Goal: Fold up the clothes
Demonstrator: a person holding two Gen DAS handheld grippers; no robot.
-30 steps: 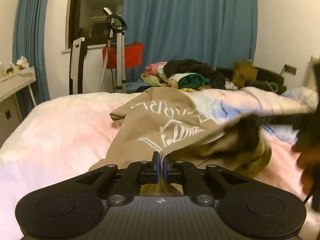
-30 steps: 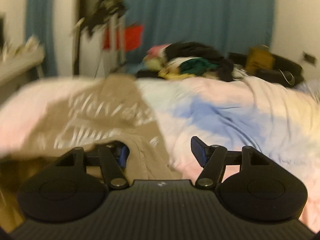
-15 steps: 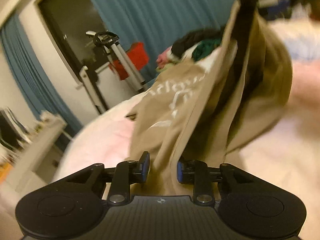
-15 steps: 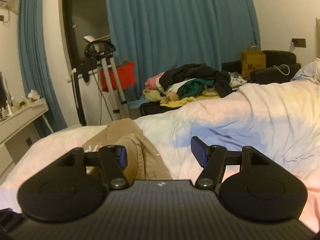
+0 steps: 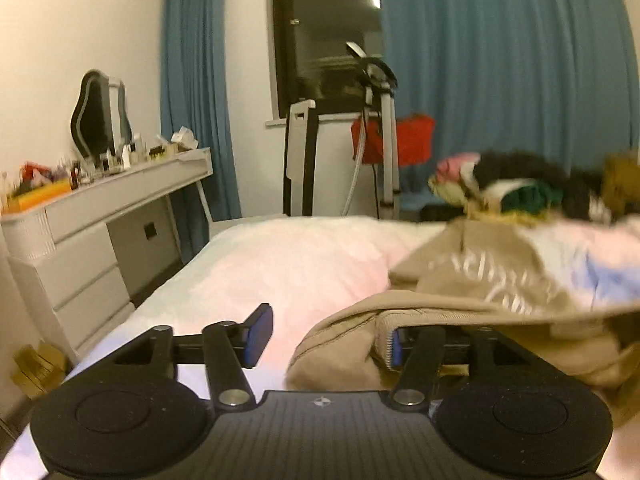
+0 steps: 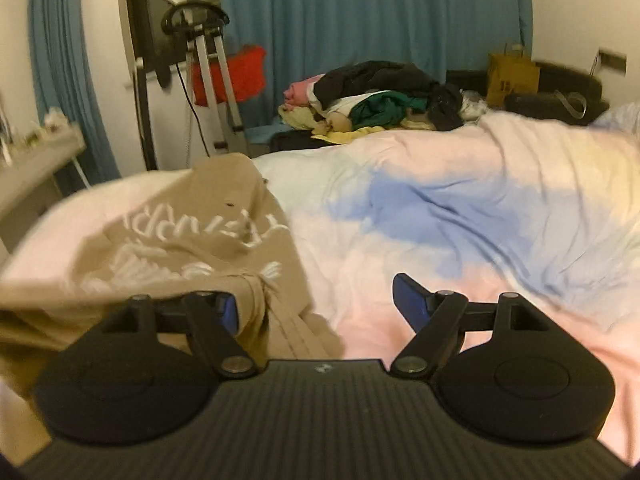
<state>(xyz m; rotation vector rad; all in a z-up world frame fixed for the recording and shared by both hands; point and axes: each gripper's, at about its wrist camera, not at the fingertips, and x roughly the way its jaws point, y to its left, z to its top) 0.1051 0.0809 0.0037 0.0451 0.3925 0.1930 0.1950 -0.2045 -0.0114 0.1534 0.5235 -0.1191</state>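
A tan sweatshirt [image 5: 472, 292] with white lettering lies crumpled on a bed [image 5: 288, 264] covered by a pastel pink, blue and yellow duvet.

In the left wrist view, the sweatshirt fills the lower right of the frame. The left gripper [image 5: 326, 338] has its fingers spread wide apart and grips nothing. Its left blue-padded finger [image 5: 258, 334] hangs over bare pink bedding, while the ribbed hem of the sweatshirt drapes over the right finger and hides most of it. A white dressing table [image 5: 100, 216] crowded with small bottles stands at the left of the frame, with a dark curvy mirror [image 5: 98, 114] above it.

In the right wrist view, the sweatshirt [image 6: 192, 256] sits in the lower left of the frame. The right gripper [image 6: 320, 306] is also wide open and holds nothing. Tan cloth bunches against its left finger, whose blue pad [image 6: 229, 307] peeks out beside the folds. The right finger [image 6: 410, 300] hovers over pink duvet, clear of the garment.

Beyond the bed, at upper centre of that frame, a heap of mixed clothes [image 6: 372, 98] in black, green, pink and yellow rests before blue curtains [image 6: 360, 20]. A white-framed exercise machine [image 6: 208, 64] stands at upper left, and a brown paper bag [image 6: 512, 78] at upper right.
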